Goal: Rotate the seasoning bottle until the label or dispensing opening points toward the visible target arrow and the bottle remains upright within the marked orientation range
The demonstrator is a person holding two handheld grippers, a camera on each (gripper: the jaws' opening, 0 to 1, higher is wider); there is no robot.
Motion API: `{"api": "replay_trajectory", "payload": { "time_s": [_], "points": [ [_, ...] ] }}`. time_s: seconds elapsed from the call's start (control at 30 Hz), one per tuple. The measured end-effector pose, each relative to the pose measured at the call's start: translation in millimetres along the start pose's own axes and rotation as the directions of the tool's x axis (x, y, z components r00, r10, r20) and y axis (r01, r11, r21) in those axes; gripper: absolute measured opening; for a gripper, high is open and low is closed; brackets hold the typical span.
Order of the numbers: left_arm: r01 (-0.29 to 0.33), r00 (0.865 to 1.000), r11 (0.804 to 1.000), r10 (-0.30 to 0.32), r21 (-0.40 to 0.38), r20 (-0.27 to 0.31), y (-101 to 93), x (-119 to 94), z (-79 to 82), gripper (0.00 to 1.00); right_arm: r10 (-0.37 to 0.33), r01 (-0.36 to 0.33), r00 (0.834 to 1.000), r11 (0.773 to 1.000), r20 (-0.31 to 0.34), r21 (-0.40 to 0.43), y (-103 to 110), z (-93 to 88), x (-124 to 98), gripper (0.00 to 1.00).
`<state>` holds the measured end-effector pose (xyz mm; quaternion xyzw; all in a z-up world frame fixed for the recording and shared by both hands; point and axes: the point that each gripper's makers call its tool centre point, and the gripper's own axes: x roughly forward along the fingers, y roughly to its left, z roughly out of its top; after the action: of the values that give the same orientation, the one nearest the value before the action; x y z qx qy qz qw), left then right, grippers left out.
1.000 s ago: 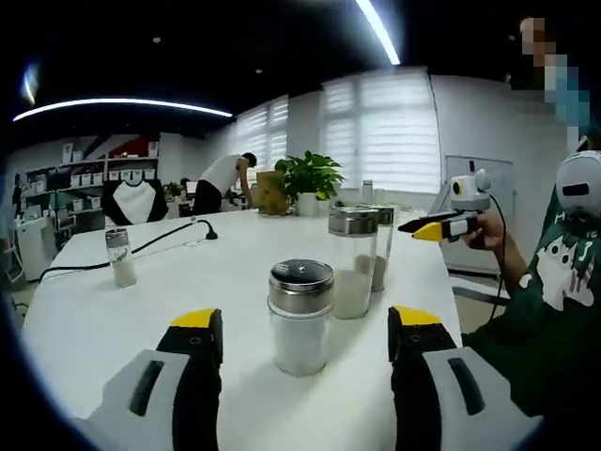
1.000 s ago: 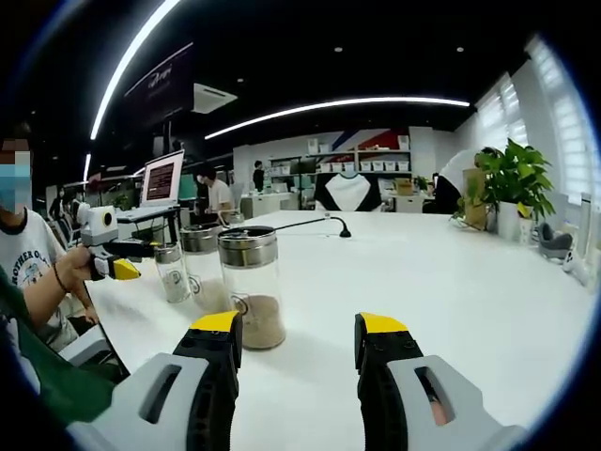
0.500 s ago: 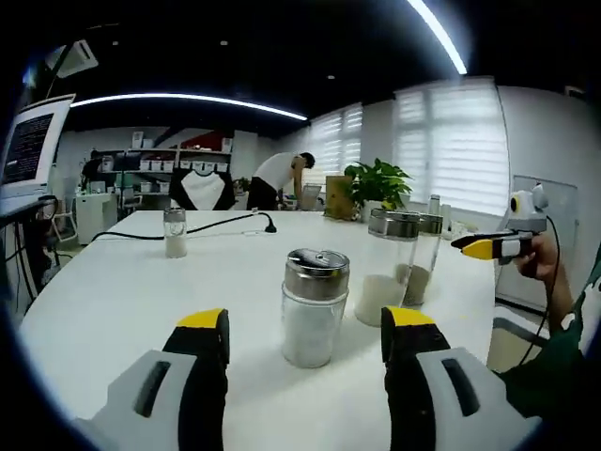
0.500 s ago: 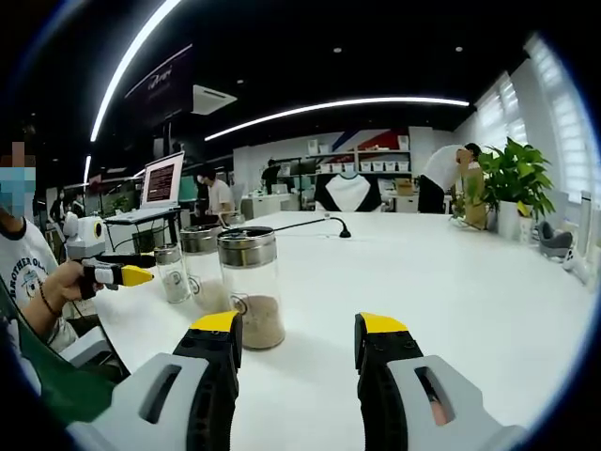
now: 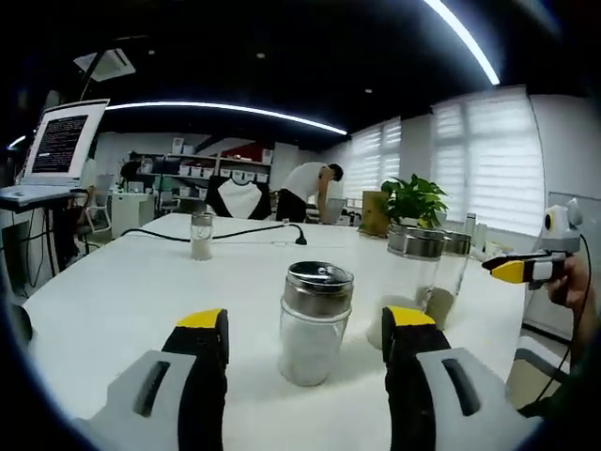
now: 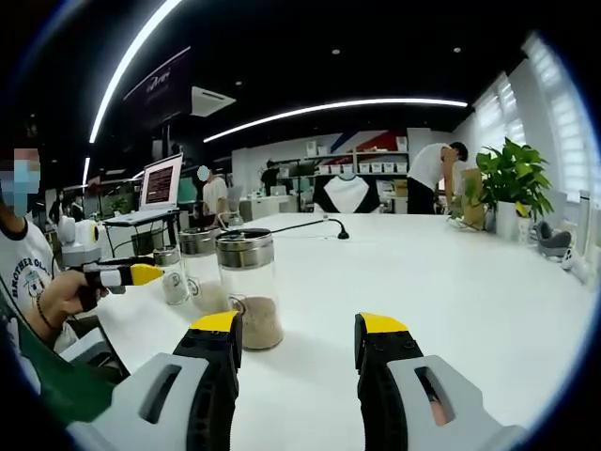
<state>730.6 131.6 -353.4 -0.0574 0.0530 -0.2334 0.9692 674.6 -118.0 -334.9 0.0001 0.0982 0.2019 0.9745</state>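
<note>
1. Between the yellow-tipped jaws of the left hand-held gripper point(image 5: 302, 331), in the left gripper view, stands the short clear glass seasoning bottle with a perforated steel cap point(image 5: 314, 322) — upright on the white counter point(image 5: 113, 301), holding white grains, just beyond the jaw tips and centred in the gap.
2. Its long axis is vertical, square to the jaws' reach. The jaws stand wide, touching nothing, so a straight push forward would put the bottle between them.
3. Just right of it and a little farther off stand two taller clear glass jars with steel caps point(image 5: 413, 282); a small shaker point(image 5: 201, 234) sits far to the left.
4. In the right gripper view the right hand-held gripper point(image 6: 297, 338) is also spread wide and holds nothing; the tall jar with brown powder point(image 6: 248, 289) lies ahead of its left jaw, not between the pair.
5. The left gripper looks the nearer to the short bottle — likely the one to turn it.
6. No target arrow or label can be made out, so the bottle's needed heading cannot be judged.
</note>
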Motion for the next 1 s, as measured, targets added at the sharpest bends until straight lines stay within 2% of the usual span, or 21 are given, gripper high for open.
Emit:
{"api": "replay_trajectory", "payload": {
  "time_s": [0.3, 0.5, 0.67, 0.73, 0.8, 0.9, 1.0],
  "points": [
    [-0.060, 0.998, 0.998, 0.060, -0.019, 0.012, 2.0, 3.7, -4.4, 0.62, -0.004, 0.004, 1.000, 1.000, -0.001, 0.005, -3.8, 0.0, -0.4, 0.48],
    [-0.048, 0.999, 0.999, 0.048, -0.012, 0.026, -3.5, 7.9, -3.2, 0.60, -0.003, 0.003, 1.000, 1.000, -0.002, 0.005, -3.1, -0.1, -0.8, 0.48],
    [-0.066, 0.998, 0.997, 0.067, -0.037, 0.010, 1.5, 9.8, -8.4, 0.54, -0.003, 0.003, 1.000, 1.000, -0.004, 0.007, -0.3, -0.5, -1.2, 0.48],
    [-0.068, 0.997, 0.996, 0.070, -0.060, 0.026, 2.6, 9.5, -6.4, 0.52, -0.010, 0.010, 1.000, 1.000, -0.005, 0.007, 1.4, 1.7, -3.9, 0.49],
    [-0.064, 0.998, 0.997, 0.064, -0.035, 0.011, 1.8, 10.6, -8.9, 0.45, -0.008, 0.008, 1.000, 1.000, 0.007, -0.009, 3.5, 5.4, -5.1, 0.49],
    [-0.041, 0.999, 0.998, 0.041, -0.056, 0.001, -2.2, 12.1, -12.4, 0.36, 0.002, -0.002, 1.000, 1.000, 0.004, -0.001, 4.8, 3.8, -4.3, 0.49],
    [-0.048, 0.999, 0.998, 0.048, -0.036, 0.001, -3.2, 12.7, -13.0, 0.36, -0.002, 0.002, 1.000, 1.000, 0.003, 0.000, 4.3, 2.8, -4.6, 0.49]
  ]
}}
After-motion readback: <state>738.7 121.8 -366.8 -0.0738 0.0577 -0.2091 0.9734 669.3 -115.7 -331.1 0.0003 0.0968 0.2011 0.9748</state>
